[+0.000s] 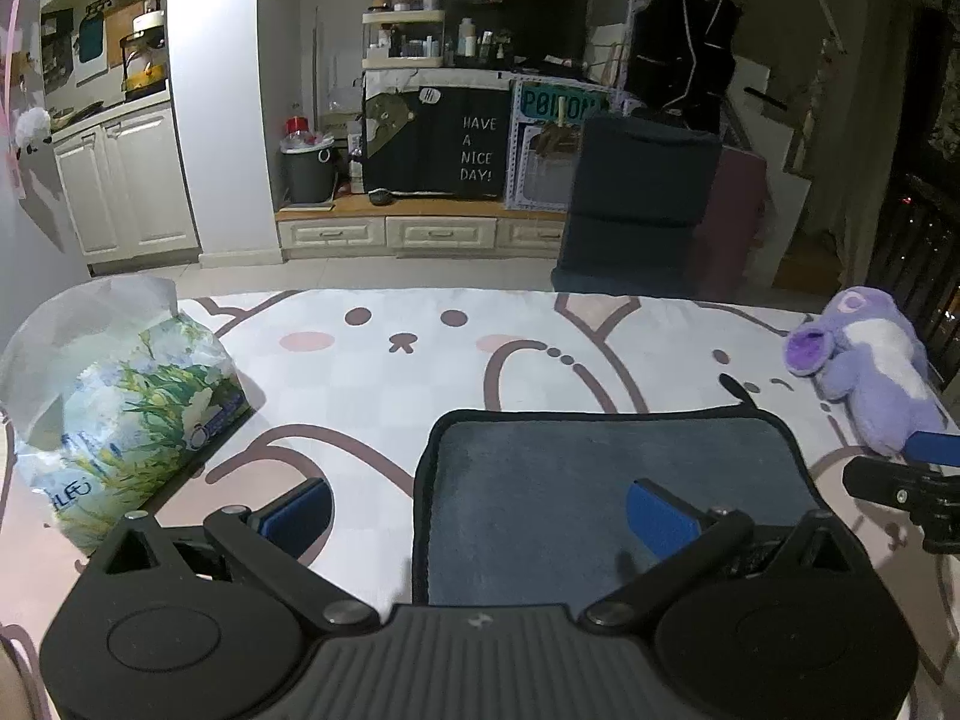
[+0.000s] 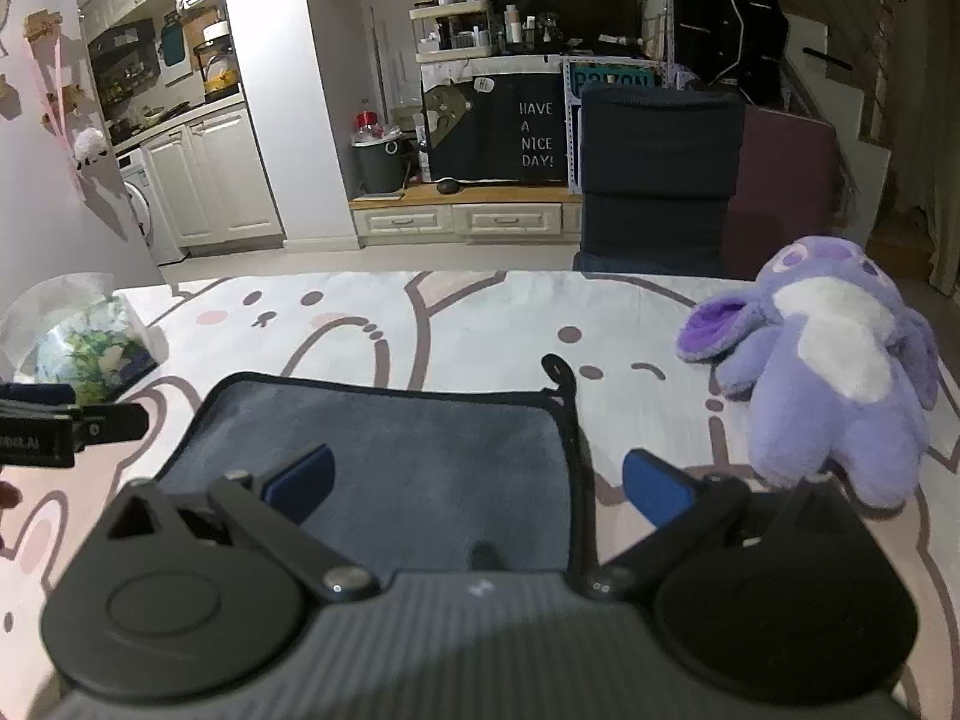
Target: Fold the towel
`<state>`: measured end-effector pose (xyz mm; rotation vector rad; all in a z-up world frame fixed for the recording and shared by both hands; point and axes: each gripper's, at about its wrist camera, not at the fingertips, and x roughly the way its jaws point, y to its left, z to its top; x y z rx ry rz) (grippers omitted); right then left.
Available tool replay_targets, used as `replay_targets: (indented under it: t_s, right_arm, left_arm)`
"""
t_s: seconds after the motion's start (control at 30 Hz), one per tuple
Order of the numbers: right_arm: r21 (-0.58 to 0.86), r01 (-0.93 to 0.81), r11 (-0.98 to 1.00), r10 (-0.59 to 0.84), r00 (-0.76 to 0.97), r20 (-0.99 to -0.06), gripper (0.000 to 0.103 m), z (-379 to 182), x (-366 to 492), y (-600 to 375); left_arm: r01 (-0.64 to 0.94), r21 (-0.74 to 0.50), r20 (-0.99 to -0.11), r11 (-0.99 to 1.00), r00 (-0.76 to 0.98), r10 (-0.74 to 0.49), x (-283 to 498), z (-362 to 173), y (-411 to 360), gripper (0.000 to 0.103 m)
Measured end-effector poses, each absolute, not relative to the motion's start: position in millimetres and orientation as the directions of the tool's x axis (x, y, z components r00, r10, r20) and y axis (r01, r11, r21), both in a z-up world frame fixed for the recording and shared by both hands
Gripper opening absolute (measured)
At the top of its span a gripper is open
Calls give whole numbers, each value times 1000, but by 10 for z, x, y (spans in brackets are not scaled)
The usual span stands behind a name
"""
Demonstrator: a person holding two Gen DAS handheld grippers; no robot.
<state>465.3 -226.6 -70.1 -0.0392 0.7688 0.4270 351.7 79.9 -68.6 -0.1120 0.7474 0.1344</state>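
Towel (image 1: 612,480): flat at 12 o'clock, ready for folding.
Left gripper (image 1: 480,510): fingers apart, straddling towel's left edge.
Right gripper (image 2: 477,480): fingers apart, straddling right edge.

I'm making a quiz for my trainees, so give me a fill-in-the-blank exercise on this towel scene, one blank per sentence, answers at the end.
1. The grey towel lies flat on a tablecloth printed with cartoon ____.
2. The left gripper and the right gripper both have their jaws ____.
3. The plush toy to the right of the towel is ____ in colour.
4. The pack to the left of the towel holds ____.

Missing words: rabbits; open; purple; tissues
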Motion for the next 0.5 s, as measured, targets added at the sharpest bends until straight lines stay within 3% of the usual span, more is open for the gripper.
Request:
replay_targets:
  t_s: [0.5]
  right_arm:
    - [127,-384,915,368,660,-654,103,-344,4154,-2399]
  left_arm:
    - [-140,-39,-649,989,756,81,3021,-316,623,103]
